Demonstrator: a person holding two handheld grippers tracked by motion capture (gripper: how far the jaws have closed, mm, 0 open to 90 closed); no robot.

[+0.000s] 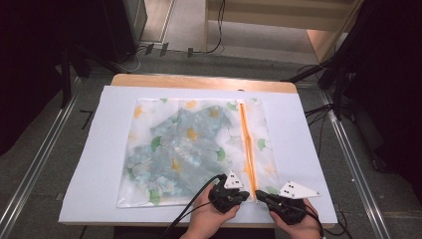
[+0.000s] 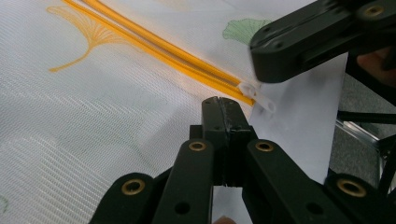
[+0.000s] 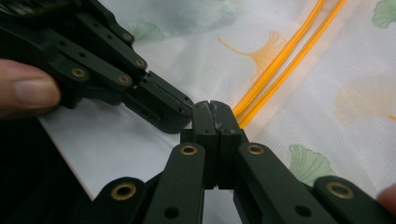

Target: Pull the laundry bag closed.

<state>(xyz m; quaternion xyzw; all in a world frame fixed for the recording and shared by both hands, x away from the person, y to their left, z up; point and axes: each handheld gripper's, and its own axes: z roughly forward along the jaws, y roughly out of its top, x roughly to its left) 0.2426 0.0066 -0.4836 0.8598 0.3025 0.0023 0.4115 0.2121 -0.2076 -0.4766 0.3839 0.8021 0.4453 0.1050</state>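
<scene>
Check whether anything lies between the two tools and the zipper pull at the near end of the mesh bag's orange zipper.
Nothing visible does: both tools, left and right, sit shut at the zipper pull, on the mesh bag.

1 mesh bag (image 1: 194, 149), 1 zip (image 1: 247, 147), 2 claws (image 1: 245, 195)

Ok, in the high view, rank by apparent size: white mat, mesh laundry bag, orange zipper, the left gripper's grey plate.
1. white mat
2. mesh laundry bag
3. orange zipper, long but thin
4. grey plate on the left gripper, smallest
</scene>
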